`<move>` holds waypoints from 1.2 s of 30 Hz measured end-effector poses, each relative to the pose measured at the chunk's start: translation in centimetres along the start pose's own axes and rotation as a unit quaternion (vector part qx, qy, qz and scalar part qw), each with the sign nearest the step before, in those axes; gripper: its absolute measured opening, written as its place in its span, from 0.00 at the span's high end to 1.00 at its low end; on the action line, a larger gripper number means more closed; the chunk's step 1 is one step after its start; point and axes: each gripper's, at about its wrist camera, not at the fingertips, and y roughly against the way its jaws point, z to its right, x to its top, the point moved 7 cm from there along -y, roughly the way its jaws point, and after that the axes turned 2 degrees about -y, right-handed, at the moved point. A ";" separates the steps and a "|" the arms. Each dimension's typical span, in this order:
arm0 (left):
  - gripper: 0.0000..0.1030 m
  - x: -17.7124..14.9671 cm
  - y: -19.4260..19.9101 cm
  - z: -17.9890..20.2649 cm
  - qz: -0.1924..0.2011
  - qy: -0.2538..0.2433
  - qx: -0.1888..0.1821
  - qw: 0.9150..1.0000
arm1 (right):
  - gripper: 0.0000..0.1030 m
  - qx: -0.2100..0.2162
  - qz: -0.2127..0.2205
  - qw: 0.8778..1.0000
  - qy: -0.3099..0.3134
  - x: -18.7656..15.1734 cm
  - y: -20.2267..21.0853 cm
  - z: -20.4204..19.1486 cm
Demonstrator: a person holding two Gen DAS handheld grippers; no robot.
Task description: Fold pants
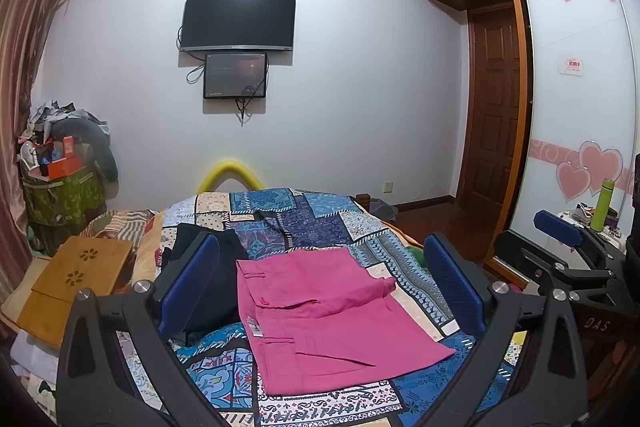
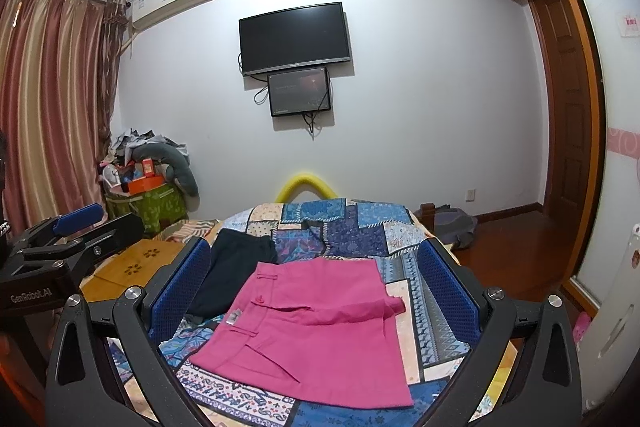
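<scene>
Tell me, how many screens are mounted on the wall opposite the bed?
2. A large dark television hangs on the white wall, and a smaller screen sits directly below it, touching its lower edge. Cables hang beside both. No others are visible.

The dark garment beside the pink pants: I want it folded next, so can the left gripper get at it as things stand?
Probably yes. The left gripper is open and empty, and the dark garment lies uncovered on the quilt, left of the pink pants, with nothing between.

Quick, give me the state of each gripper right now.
Left gripper: open, holding nothing, above the pink pants.
Right gripper: open, holding nothing.
</scene>
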 end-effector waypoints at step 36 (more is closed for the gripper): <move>0.00 -0.1 0.0 -0.8 0.001 0.001 0.003 1.000 | 0.00 -0.001 -0.001 1.000 0.005 0.2 0.1 -0.3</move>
